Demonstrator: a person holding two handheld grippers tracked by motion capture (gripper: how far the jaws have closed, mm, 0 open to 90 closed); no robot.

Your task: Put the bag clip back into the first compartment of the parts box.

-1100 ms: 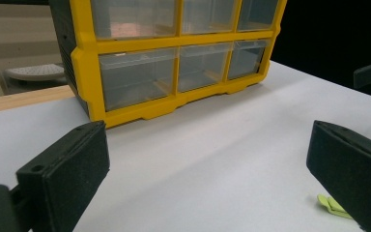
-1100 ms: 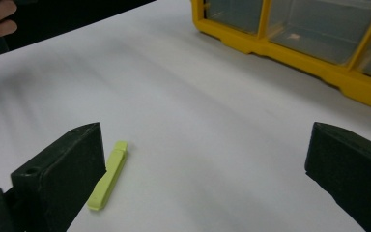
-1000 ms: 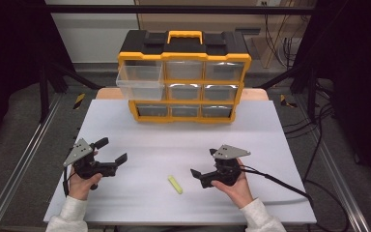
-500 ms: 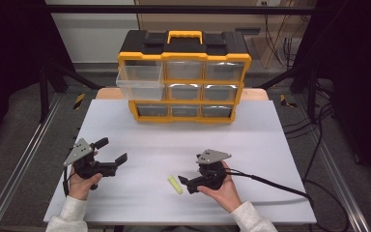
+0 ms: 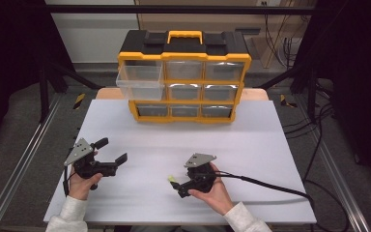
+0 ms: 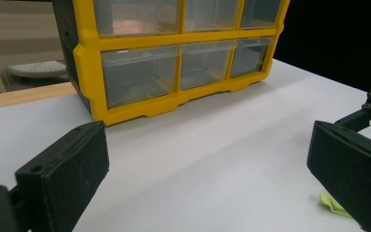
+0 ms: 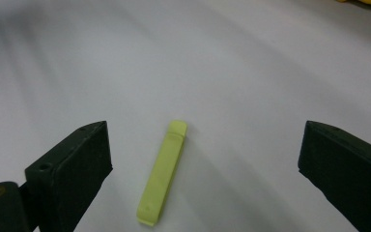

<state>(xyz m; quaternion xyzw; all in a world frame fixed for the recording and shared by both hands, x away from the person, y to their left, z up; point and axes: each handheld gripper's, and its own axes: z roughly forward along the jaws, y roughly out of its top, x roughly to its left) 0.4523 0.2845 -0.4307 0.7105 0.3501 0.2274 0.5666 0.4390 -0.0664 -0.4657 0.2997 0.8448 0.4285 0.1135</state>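
Now your right gripper [image 7: 203, 169] hangs wide open around the yellow-green strip [image 7: 163, 174] lying flat on the table [image 5: 270, 145]; lower, then close. Your left gripper [image 5: 110, 151] waits open.

Each hand carries a black gripper with 2 thick, flat-faced jaws. The left gripper [image 5: 108, 156] and the right gripper [image 5: 181, 186] are both topped by a grey 3-cornered plate. A black cable [image 5: 270, 183] trails from the right one across the table. In the gripper views, each left jaw has a small round hole, with a brass-coloured ring at the base. The person wears white sleeves [image 5: 70, 212].
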